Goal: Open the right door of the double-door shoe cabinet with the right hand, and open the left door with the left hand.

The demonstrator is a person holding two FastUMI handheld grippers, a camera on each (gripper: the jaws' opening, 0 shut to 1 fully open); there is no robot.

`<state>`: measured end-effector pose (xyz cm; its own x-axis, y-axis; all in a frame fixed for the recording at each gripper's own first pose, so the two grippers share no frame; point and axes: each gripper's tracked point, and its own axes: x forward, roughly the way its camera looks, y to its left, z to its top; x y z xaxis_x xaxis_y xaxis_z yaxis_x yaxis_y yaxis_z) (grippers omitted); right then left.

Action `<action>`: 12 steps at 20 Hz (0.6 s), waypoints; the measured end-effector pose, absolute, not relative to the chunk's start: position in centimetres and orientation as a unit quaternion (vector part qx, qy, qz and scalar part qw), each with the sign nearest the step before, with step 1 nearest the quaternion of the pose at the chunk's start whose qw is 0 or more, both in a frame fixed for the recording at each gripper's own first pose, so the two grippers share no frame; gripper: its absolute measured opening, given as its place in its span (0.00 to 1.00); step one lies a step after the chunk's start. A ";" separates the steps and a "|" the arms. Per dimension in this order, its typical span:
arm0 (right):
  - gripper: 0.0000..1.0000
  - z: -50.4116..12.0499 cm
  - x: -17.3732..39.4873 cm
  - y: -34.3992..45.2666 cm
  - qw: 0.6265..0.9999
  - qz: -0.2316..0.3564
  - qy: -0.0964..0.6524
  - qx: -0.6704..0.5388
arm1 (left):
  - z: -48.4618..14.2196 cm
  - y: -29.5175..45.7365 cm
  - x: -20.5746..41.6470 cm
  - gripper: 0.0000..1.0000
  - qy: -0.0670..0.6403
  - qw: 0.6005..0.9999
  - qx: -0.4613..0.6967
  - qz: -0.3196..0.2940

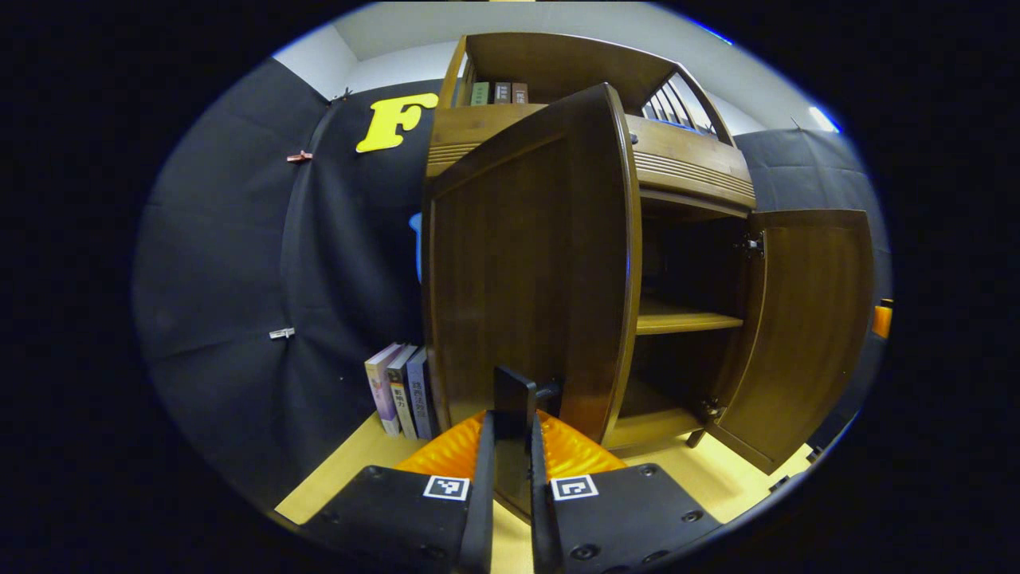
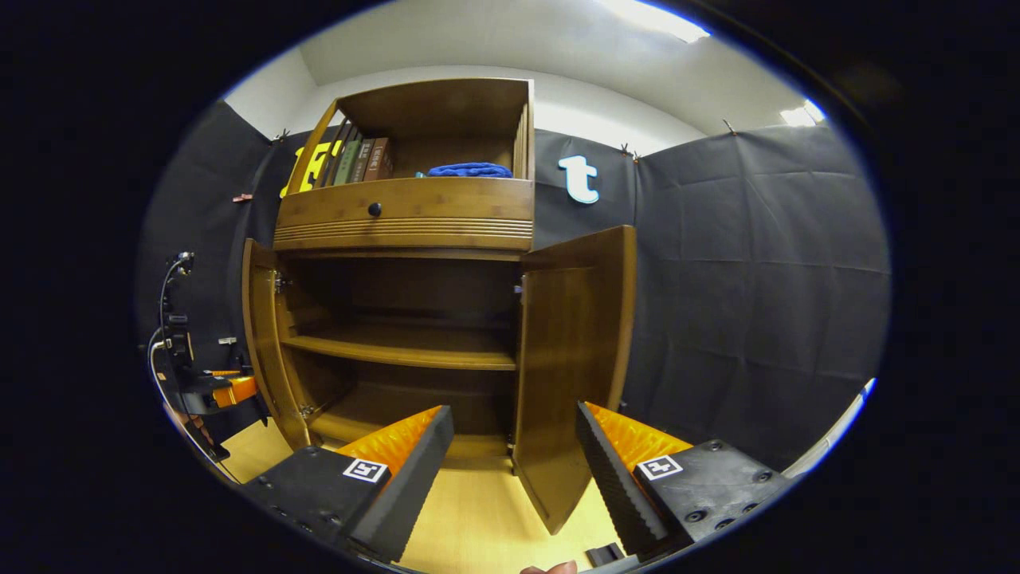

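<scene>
Closest to my left gripper view, my left gripper (image 1: 510,446) has its two fingers drawn nearly together, clamped on the small dark handle (image 1: 548,391) at the lower free edge of the left door. Behind it stands the brown wooden double-door shoe cabinet (image 1: 692,171), on the pale wooden floor (image 1: 343,470) against the black cloth wall. That left door (image 1: 518,271), a tall brown panel, is swung out toward me. Farther right, the brown right door (image 1: 805,327) also stands wide open, baring the middle shelf (image 1: 685,321).

My right gripper (image 2: 514,470) hangs with its fingers spread wide and nothing between them, just in front of the right door's free edge. Above the doors, the drawer front carries a round dark knob (image 2: 374,210); the top compartment holds upright books (image 2: 360,161) and a folded blue cloth (image 2: 468,170). Three more books (image 1: 398,391) stand on the floor by the cabinet's left side.
</scene>
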<state>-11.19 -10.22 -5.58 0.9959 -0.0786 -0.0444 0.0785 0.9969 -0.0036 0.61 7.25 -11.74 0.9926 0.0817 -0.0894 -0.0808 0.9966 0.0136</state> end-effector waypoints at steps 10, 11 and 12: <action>0.99 -6.9 -9.6 -4.9 0.999 0.009 0.034 0.009 | -11.7 13.3 -2.5 0.12 0.038 0.997 -0.004 0.064; 0.98 -6.9 -9.4 -4.5 0.999 0.012 0.034 0.007 | -11.6 13.9 -2.7 0.12 0.037 0.997 -0.005 0.067; 0.98 -7.0 -9.3 -4.0 0.999 0.015 0.034 0.006 | -11.6 14.5 -2.9 0.11 0.037 0.997 -0.004 0.072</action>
<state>-9.29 -4.02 -6.96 0.9972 0.0304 -0.0677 -0.0296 0.9995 0.0125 -2.92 14.48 -11.63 0.9869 0.1434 -0.0739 -0.1439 0.9896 -0.0019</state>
